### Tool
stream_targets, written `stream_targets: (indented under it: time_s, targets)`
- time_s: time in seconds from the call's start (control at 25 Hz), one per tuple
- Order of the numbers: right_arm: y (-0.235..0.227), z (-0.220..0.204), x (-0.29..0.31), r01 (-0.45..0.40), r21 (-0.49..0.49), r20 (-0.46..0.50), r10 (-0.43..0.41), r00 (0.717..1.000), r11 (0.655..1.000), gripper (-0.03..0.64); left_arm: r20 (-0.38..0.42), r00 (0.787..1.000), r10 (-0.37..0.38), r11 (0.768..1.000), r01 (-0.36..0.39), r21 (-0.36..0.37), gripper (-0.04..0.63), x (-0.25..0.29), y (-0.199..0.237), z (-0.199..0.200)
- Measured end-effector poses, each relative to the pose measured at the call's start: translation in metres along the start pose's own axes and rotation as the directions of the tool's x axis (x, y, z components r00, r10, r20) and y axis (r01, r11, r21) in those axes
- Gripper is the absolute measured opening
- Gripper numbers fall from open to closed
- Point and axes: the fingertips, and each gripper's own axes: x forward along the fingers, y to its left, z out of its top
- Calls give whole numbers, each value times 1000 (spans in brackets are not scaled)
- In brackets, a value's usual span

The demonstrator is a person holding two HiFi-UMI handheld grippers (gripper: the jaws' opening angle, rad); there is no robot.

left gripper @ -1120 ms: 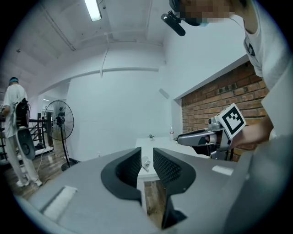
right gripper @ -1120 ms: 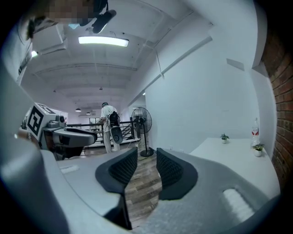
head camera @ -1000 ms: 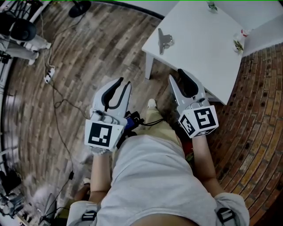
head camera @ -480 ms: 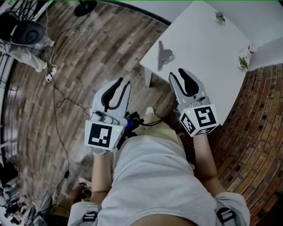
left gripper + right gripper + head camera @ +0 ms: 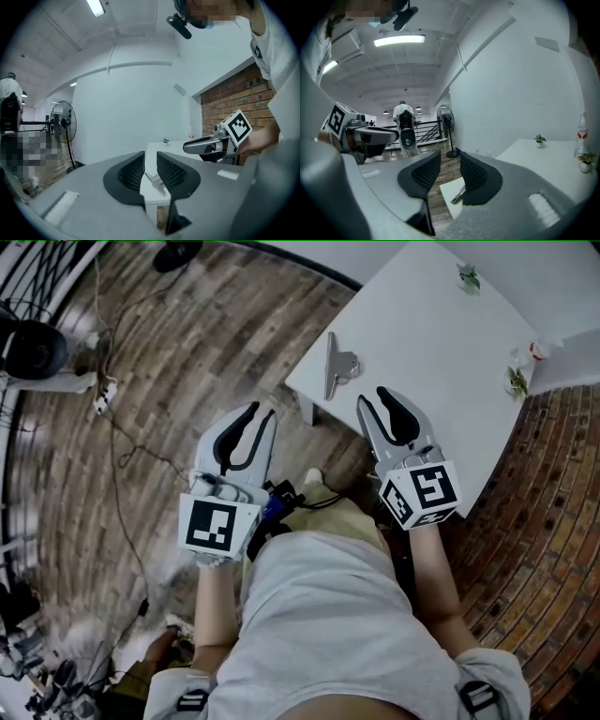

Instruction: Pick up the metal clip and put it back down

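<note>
Head view alone shows the power strip.

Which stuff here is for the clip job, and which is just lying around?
For the job:
metal clip
white table it lies on
left claw, open and empty
right claw, open and empty

Just lying about:
far plant
near plant
fan
power strip

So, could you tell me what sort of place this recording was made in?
Likely an indoor studio or loft workspace: a wood-plank floor, a brick wall, a standing fan, and a small white table holding a metal clip.
</note>
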Motion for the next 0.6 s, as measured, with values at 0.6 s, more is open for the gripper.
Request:
stream_targets:
  time_s: [0.6]
  targets:
    - [-16,-23,6,-1,26,-60,2,998,1000,126,-40,999,-17,1000,15,-27,81,23,-6,-14]
